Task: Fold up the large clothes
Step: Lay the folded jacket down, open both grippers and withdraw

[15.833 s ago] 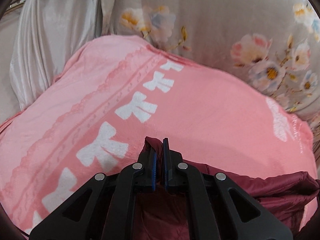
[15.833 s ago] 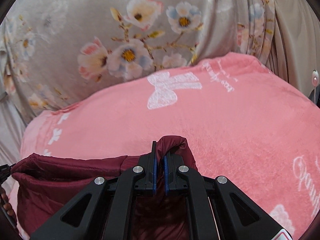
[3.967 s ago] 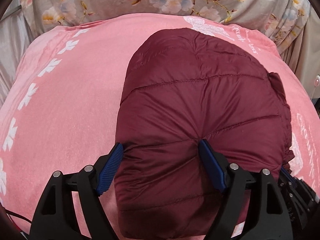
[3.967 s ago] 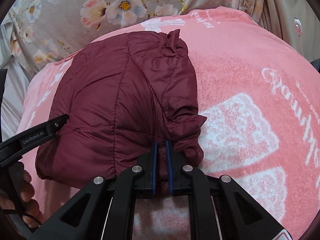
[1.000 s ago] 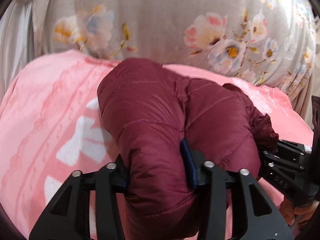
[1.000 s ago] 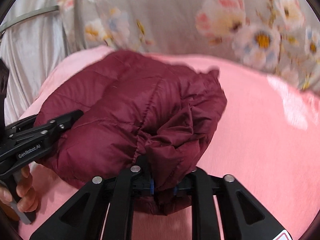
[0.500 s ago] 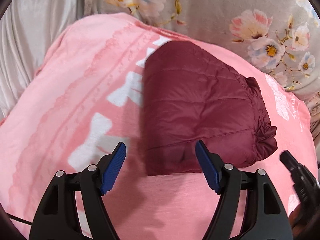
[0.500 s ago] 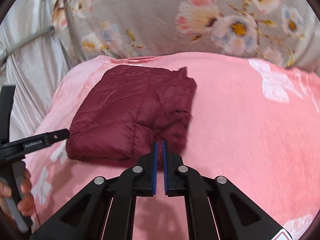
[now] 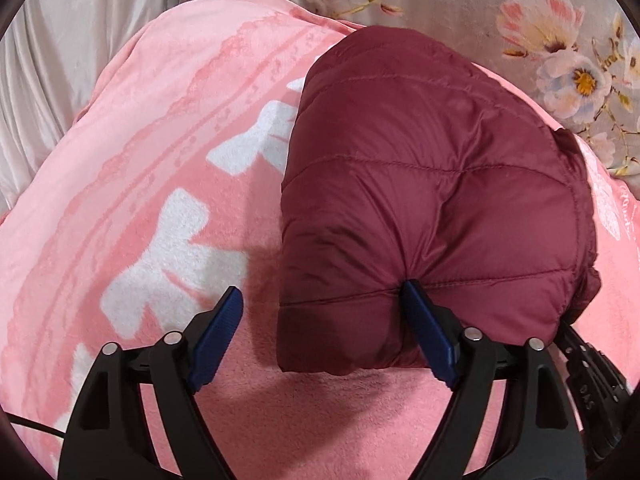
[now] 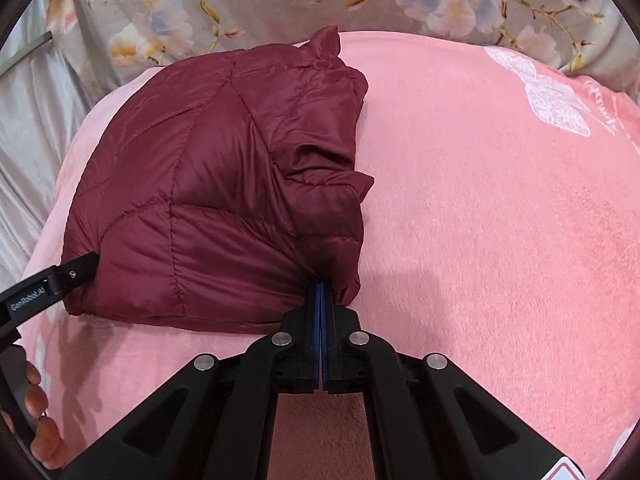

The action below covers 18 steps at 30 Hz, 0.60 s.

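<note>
The folded maroon puffer jacket [image 9: 420, 200] lies on the pink blanket [image 9: 160, 160], a thick quilted bundle. My left gripper [image 9: 320, 289] straddles its near left corner with its jaws opening. The right-hand pad [image 9: 424, 328] dents the jacket's top, while the other pad rests over bare blanket. In the right wrist view the jacket [image 10: 220, 184] shows loose folds along its right side. My right gripper [image 10: 321, 286] is shut, its tips pushed against the jacket's near right edge, and I see no cloth between the pads. The left gripper's finger [image 10: 52, 284] touches the jacket's left corner.
Pink blanket [image 10: 500, 220] with white bows and lettering spreads wide to the right of the jacket. A grey floral cloth [image 10: 280, 0] rises behind it and silvery satin fabric [image 9: 60, 60] lies at the left. A hand [image 10: 36, 420] grips the left tool.
A second ago both grippers held the jacket up. It now lies on the blanket, the left jaws have spread, the right has shut, and both have closed in on its near edge.
</note>
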{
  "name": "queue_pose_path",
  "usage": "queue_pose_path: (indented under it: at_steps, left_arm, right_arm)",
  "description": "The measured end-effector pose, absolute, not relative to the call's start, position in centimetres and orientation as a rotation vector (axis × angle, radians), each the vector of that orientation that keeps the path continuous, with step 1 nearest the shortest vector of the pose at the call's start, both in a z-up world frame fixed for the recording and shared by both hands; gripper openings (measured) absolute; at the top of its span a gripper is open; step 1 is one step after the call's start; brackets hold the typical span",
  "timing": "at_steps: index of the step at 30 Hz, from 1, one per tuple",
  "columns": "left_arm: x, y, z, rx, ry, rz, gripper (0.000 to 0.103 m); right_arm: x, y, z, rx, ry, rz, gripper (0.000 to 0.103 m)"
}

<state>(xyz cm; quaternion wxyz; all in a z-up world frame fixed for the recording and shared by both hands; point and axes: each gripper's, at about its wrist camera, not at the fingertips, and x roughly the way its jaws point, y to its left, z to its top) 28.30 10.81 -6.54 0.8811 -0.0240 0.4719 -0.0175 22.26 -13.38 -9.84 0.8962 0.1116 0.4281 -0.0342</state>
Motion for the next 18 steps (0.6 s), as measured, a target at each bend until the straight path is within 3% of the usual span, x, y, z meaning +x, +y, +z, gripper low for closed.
queue_pose_path:
  at_steps: [13,16,18]
  left_arm:
    - [27.8,10.0,-7.2,-0.012,0.94,0.004,0.084]
    - [27.2,10.2,-6.6,-0.035,0.944,-0.005,0.083]
    - [26.1,10.2,-5.9,-0.045,0.935,-0.016,0.082]
  right_arm:
    - [21.6,-12.4,-9.3,0.149,0.855,-0.113,0.001]
    - [19.9,-12.0,-8.5,0.147,0.817,-0.1,0.013]
    - [18.1,-11.4,-7.7,0.13,0.788,-0.065,0.041]
